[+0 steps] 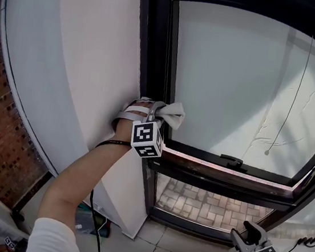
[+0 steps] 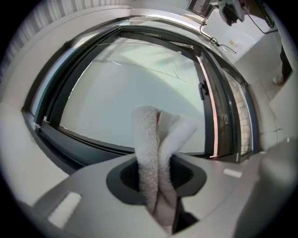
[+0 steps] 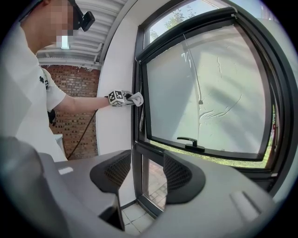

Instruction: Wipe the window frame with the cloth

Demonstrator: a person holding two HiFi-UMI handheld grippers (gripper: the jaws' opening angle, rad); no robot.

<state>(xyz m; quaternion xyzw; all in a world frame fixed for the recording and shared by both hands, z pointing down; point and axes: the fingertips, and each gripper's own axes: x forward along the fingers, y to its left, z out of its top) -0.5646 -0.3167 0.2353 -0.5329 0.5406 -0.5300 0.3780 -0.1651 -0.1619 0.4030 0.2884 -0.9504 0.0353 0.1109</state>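
- Nearest the head camera: the person's left arm in a white sleeve, reaching up and forward to the window, with a black cable trailing below it.
- The left claw was clamped on a white terry cloth. The left gripper view showed the cloth bunched and twisted between the jaws, its loose end standing out ahead.
- Cloth position: at the black window frame, on the left upright of the sash, a little above the bottom rail. It looked pressed to the inner edge where frame meets glass pane; firm contact could not be confirmed.
- The right claw hung low at the lower right, well apart from the work. Its jaws stood wide with nothing between them; only the lower frame showed beyond.
- The window handle sat on the bottom rail, to the right of the cloth.
- Risks, as judged:
  - The cloth was held only by a narrow twist, so drag along the frame could pull it out of the jaws.
  - If the loose end folded back, the hard claw tips could scrape the frame or glass.
  - The stroke could drift onto the pane and miss the frame.
  - A stroke along the bottom rail could snag the cloth on the handle.
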